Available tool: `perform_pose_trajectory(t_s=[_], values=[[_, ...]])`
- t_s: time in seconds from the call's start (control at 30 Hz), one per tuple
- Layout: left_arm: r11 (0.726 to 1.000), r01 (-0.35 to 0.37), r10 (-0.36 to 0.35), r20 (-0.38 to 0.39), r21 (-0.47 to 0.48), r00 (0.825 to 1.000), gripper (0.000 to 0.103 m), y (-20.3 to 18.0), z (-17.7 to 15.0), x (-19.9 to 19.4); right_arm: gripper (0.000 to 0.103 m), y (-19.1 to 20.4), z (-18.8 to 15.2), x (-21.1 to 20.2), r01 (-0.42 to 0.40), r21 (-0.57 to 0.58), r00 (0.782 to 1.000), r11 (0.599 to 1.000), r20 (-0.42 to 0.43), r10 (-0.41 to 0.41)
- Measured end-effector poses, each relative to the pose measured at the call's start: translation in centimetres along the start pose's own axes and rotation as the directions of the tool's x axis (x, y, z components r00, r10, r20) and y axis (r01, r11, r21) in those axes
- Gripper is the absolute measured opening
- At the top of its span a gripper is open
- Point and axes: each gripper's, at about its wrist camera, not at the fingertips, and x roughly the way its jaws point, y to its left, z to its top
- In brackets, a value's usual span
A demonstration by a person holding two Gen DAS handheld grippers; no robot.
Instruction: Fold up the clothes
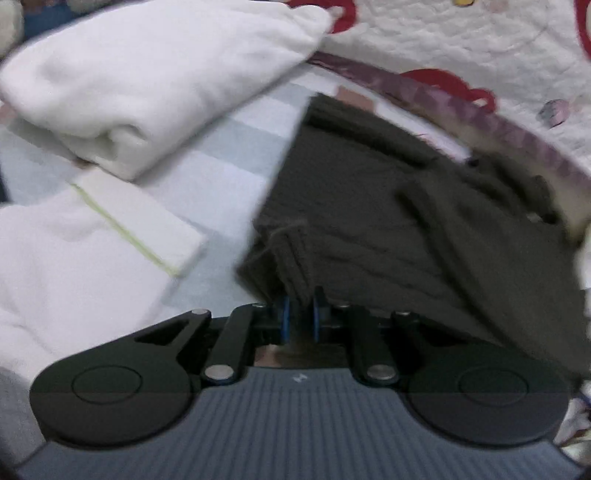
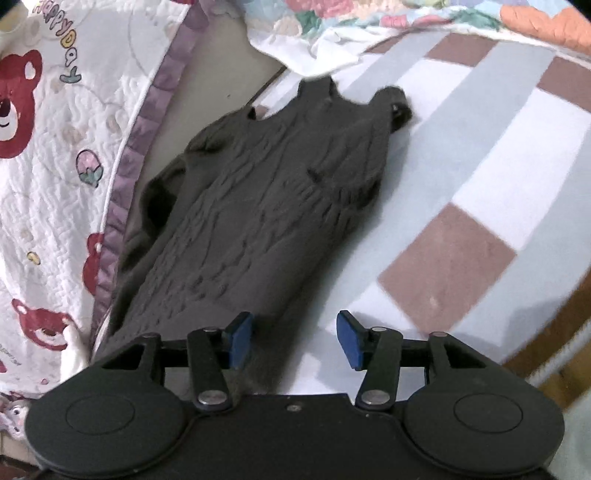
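Observation:
A dark grey-brown knitted garment (image 2: 266,206) lies stretched out on the checked bed cover (image 2: 480,155). It also shows in the left wrist view (image 1: 388,221), bunched and lifted at its near corner. My left gripper (image 1: 301,306) is shut on that corner hem, with the cloth pinched between the blue pads. My right gripper (image 2: 295,339) is open, its blue pads (image 2: 351,339) wide apart, just above the garment's near edge with the left pad over the cloth.
A folded white towel (image 1: 147,81) and a white cloth with a green stripe (image 1: 92,251) lie to the left of the garment. A bear-print quilt (image 2: 48,155) with a purple frill runs along its far side. A floral quilt (image 2: 369,22) lies beyond.

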Motion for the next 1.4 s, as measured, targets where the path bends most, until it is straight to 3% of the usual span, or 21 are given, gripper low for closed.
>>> perform_pose_trajectory(t_s=[0.1,0.17,0.27,0.37,0.4,0.43,0.47,0.5,0.6,0.7,0.83,0.9,0.97,1.13,1.2,1.23,1.27,1.3,1.33,1.37,1.4], values=[[0.999,0.015,-0.015,0.001,-0.043,1.0,0.017,0.6,0.1,0.2,0.057,-0.9,0.6,0.6,-0.042,0.047,0.996,0.998,0.078,0.039],[0.998,0.008,-0.007,0.003,-0.069,1.0,0.037,1.0,0.2,0.4,0.057,-1.6,1.3,1.3,-0.071,0.089,0.99,0.993,0.13,0.059],[0.988,0.072,-0.069,0.027,-0.134,0.997,0.062,1.4,0.1,0.8,0.057,-1.5,1.9,2.3,-0.085,0.077,0.982,0.993,0.173,0.07],[0.996,0.075,-0.073,0.04,-0.05,0.997,0.073,0.2,0.6,1.7,0.054,-0.3,2.3,3.0,-0.021,0.017,0.975,1.0,0.222,0.017],[0.999,0.054,-0.053,0.048,-0.003,0.997,0.072,-0.3,0.7,2.0,0.053,0.1,2.3,2.9,0.006,0.003,0.971,1.0,0.239,-0.006],[0.998,0.022,-0.025,0.055,0.053,0.998,0.058,-0.9,0.5,2.0,0.03,0.7,2.1,2.8,0.028,-0.017,0.968,0.999,0.251,-0.023],[0.994,-0.013,0.006,0.062,0.111,0.998,0.013,-1.6,0.4,2.0,0.026,1.5,1.8,2.6,0.074,-0.069,0.963,0.995,0.265,-0.053],[0.983,-0.059,0.048,0.069,0.176,0.996,0.008,-2.2,0.4,1.9,0.023,2.3,1.6,2.4,0.12,-0.121,0.956,0.985,0.28,-0.082],[0.972,-0.089,0.059,0.138,0.218,0.989,0.008,-2.7,0.4,0.5,0.02,4.1,1.2,1.2,0.254,-0.207,0.926,0.945,0.334,-0.176],[0.982,-0.042,0.015,0.141,0.185,0.99,0.009,-2.3,0.8,0.1,0.021,4.0,1.4,1.4,0.254,-0.252,0.935,0.934,0.309,-0.171],[0.997,0.035,-0.04,0.079,0.065,0.996,0.01,-0.7,0.7,1.1,0.022,2.2,1.5,0.7,0.178,-0.167,0.941,0.97,0.316,-0.119],[0.998,0.046,-0.049,0.072,0.038,0.996,0.015,-0.3,0.7,1.2,0.022,1.9,1.1,0.1,0.143,-0.147,0.942,0.979,0.325,-0.089],[0.998,0.064,-0.065,0.068,0.021,0.996,0.029,-0.4,0.7,1.5,0.025,2.0,1.2,0.7,0.15,-0.156,0.945,0.976,0.312,-0.095],[0.991,0.015,-0.024,0.064,0.132,0.998,0.035,-1.9,0.2,2.9,0.039,0.9,1.6,1.5,0.125,-0.069,0.949,0.99,0.301,-0.099],[0.983,-0.008,-0.009,0.09,0.186,0.996,0.047,-2.8,0.3,3.4,0.045,0.4,2.0,1.9,0.117,-0.033,0.943,0.993,0.317,-0.101],[0.978,-0.011,-0.01,0.1,0.21,0.995,0.06,-3.2,0.2,3.7,0.046,0.2,2.2,2.2,0.109,-0.016,0.939,0.994,0.33,-0.098],[0.971,-0.017,-0.01,0.108,0.239,0.994,0.06,-3.6,0.1,3.9,0.046,0.0,2.5,2.4,0.101,0.001,0.935,0.995,0.342,-0.095],[0.958,-0.052,0.019,0.118,0.283,0.993,0.057,-4.2,-0.2,4.0,0.045,-0.3,2.7,2.6,0.093,0.018,0.93,0.996,0.355,-0.093],[0.94,-0.089,0.048,0.129,0.331,0.99,0.019,-4.9,-0.4,4.1,0.017,0.1,3.0,3.0,0.105,-0.008,0.934,0.994,0.344,-0.096],[0.912,-0.128,0.076,0.146,0.389,0.986,0.008,-5.5,-0.6,3.9,0.018,0.5,3.2,3.1,0.114,-0.044,0.939,0.993,0.331,-0.093],[0.9,-0.131,0.067,0.165,0.416,0.984,0.008,-5.7,-0.7,3.1,0.017,1.3,3.3,2.5,0.138,-0.086,0.935,0.987,0.34,-0.101]])
